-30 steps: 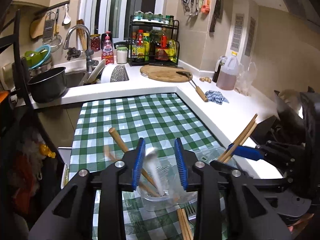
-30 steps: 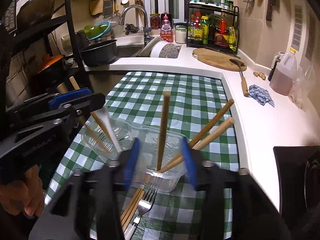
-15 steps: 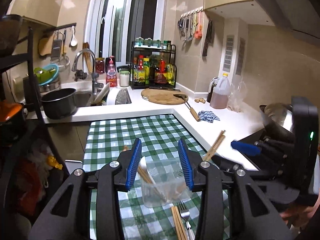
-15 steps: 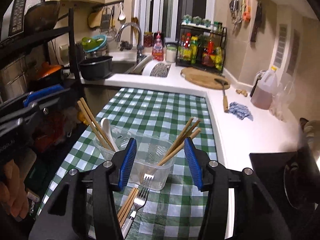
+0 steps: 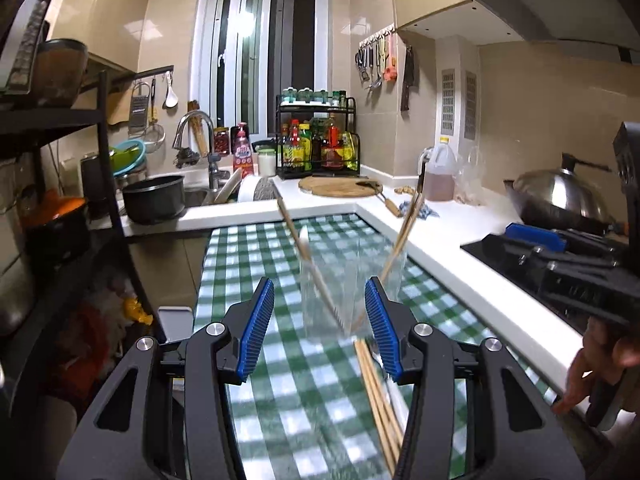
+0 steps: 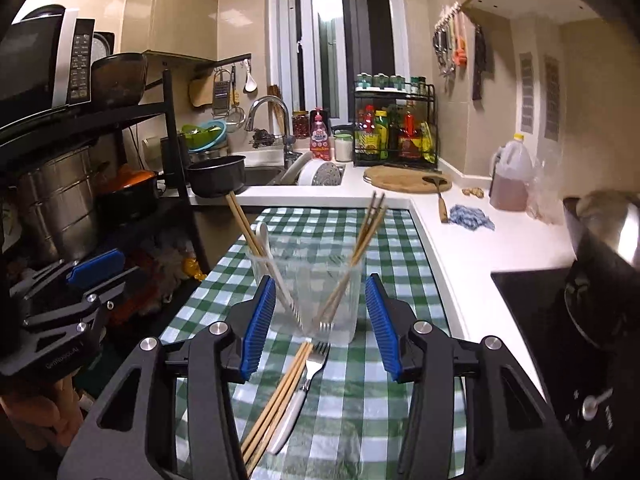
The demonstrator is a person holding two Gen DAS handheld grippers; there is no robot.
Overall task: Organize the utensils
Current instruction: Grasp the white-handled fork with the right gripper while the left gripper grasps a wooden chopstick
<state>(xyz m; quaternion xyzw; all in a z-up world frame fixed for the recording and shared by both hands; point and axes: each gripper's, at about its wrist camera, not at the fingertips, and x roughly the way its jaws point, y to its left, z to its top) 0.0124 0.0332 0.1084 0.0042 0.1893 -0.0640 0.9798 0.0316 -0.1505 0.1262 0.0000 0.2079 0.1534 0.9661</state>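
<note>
Clear container (image 6: 306, 294) sits dead ahead between my right gripper (image 6: 320, 328) fingers, on the checked cloth (image 6: 360, 392). Chopsticks (image 6: 366, 236) lean to each side inside it, white spoon (image 6: 266, 248) on the left, so sorted by type. Loose chopsticks (image 6: 276, 396) and fork (image 6: 308, 372) lie just below my right tips, probably next to pick. Both grippers wide apart, holding nothing; left gripper (image 5: 320, 328) hangs back for room.

The left tool (image 5: 319, 326) is held level, with its blue pads (image 5: 256, 326) wide apart and nothing between them. The right tool (image 6: 320, 326) has the same pose, jaws spread and empty. Each tool is gripped from below by a bare hand (image 5: 600, 364).
</note>
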